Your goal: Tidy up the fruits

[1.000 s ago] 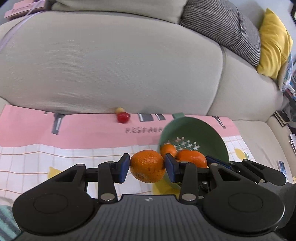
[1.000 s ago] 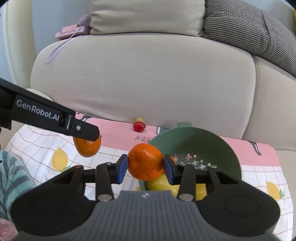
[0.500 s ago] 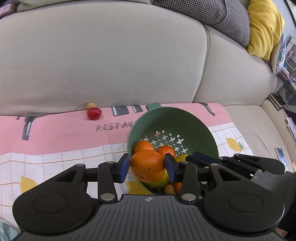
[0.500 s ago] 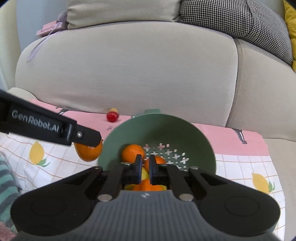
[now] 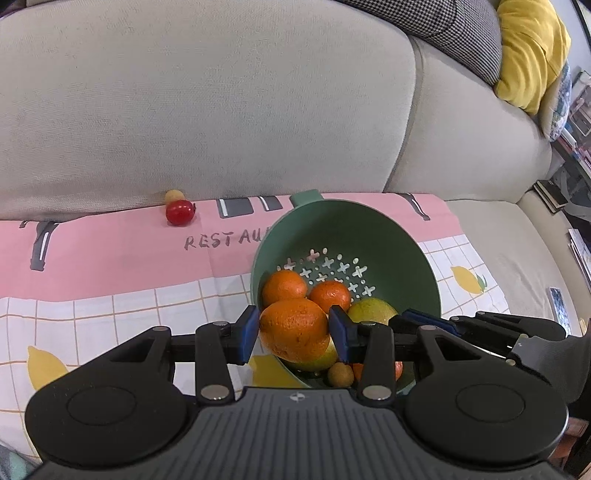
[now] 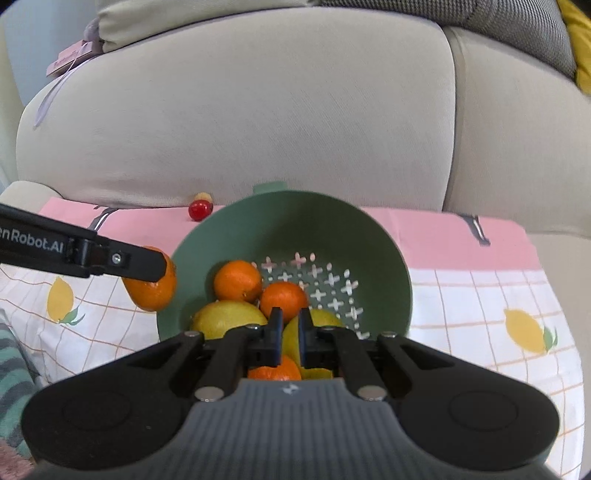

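Observation:
My left gripper (image 5: 293, 334) is shut on an orange (image 5: 291, 321), held above the near left rim of the green colander (image 5: 373, 229). In the right wrist view that orange (image 6: 153, 293) hangs just left of the colander (image 6: 295, 218). My right gripper (image 6: 290, 325) is shut with nothing in it, low over the fruit inside. In the colander lie two oranges (image 6: 238, 280) (image 6: 283, 299), yellow lemons (image 6: 227, 319), another orange (image 6: 273, 371) under the fingers and a small brown fruit (image 5: 338, 374). A red fruit (image 5: 180, 212) and a small yellow one (image 5: 173, 195) sit on the cloth by the sofa back.
The colander stands on a pink and chequered lemon-print cloth (image 5: 110, 280) spread over a beige sofa seat. The sofa back (image 5: 221, 110) rises close behind. A yellow cushion (image 5: 528, 55) and a houndstooth cushion (image 5: 461, 33) lie at the upper right; books (image 5: 554, 192) lie beyond the sofa's right edge.
My right gripper let its orange go into the colander and shut empty. Both grippers moved down and closer over the colander; the left one keeps its orange.

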`<action>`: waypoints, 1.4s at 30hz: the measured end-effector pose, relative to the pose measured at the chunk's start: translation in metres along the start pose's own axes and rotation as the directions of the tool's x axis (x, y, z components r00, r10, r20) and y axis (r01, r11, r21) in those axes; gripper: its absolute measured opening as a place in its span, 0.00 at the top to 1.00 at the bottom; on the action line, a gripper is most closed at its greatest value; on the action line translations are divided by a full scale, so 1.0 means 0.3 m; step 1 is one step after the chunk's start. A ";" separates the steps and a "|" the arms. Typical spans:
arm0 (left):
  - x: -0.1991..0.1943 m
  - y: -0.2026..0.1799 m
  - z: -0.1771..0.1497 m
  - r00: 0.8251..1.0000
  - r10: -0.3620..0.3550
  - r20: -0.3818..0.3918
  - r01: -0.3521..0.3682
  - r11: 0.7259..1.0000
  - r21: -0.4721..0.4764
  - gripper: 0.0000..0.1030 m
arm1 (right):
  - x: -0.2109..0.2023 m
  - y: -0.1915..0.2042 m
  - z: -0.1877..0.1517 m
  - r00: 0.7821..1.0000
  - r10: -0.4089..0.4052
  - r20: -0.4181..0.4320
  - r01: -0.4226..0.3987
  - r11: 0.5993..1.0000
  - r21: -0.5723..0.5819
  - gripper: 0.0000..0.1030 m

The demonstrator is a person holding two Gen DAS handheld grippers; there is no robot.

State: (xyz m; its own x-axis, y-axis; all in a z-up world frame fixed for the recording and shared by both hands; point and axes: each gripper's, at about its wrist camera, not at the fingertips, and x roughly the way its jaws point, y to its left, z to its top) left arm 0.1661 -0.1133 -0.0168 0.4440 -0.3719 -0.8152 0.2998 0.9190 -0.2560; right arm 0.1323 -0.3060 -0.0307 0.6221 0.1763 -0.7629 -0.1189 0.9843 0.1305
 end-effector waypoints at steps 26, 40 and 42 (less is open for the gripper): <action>0.056 -0.042 -0.032 0.996 -0.031 -0.080 0.036 0.998 0.059 0.66 | 0.035 0.009 -0.070 0.991 0.062 -0.117 -0.054 0.996 0.071 0.65; 0.137 -0.107 -0.047 0.966 -0.053 -0.252 0.104 0.976 0.193 0.45 | 0.019 -0.004 -0.066 0.989 0.095 -0.110 -0.096 0.995 0.001 0.66; 0.149 -0.110 -0.043 0.960 -0.055 -0.273 0.117 0.969 0.216 0.44 | 0.020 -0.005 -0.066 0.988 0.105 -0.114 -0.108 0.994 -0.024 0.66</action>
State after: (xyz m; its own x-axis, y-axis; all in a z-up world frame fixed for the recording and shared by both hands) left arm 0.1653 -0.1585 -0.0514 0.1794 -0.3725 -0.9105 0.5250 0.8190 -0.2317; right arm 0.1207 -0.3067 -0.0479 0.5141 0.2760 -0.8121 -0.2042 0.9590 0.1967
